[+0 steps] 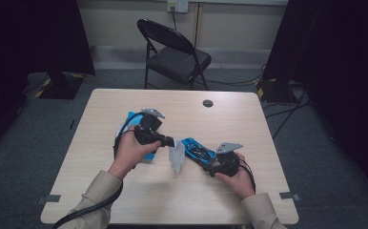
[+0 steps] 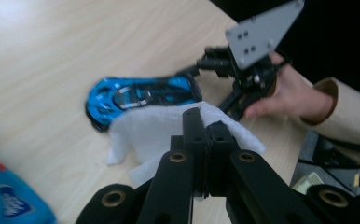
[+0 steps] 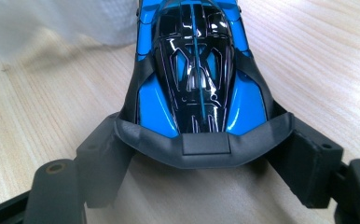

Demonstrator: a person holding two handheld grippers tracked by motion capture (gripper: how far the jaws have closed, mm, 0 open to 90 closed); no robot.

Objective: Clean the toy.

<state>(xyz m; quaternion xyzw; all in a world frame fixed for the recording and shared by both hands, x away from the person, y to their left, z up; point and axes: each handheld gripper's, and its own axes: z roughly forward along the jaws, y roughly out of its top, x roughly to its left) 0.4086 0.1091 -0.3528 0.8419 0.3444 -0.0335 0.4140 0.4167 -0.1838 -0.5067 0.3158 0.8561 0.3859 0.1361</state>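
- Wiping looked to be the job in hand: the left gripper [image 2: 201, 122] had its jaws pressed together on a white cloth [image 2: 155, 133], and the cloth lay against the side of a blue toy racing car [image 2: 141, 92] near the middle of the left gripper view.
- The right gripper [image 3: 205, 149] had its jaws spread wide around the car's black rear wing, one to each side, pinning the car [image 3: 194, 70] flat on the wooden table [image 3: 308, 51].
- Judging from this, the wipe was under way, not finished; the cloth [image 1: 177, 156] touched just one end of the car [image 1: 197, 149] in the centre of the high view, so most of the body seemed left to do.
- The car showed a glossy blue shell with a black, line-patterned canopy and dark trim; whether it was clean or dusty I could not tell.
- A blue packet [image 1: 133, 120], possibly wipes, lay at centre left of the high view, partly behind the left hand [image 1: 130, 151].
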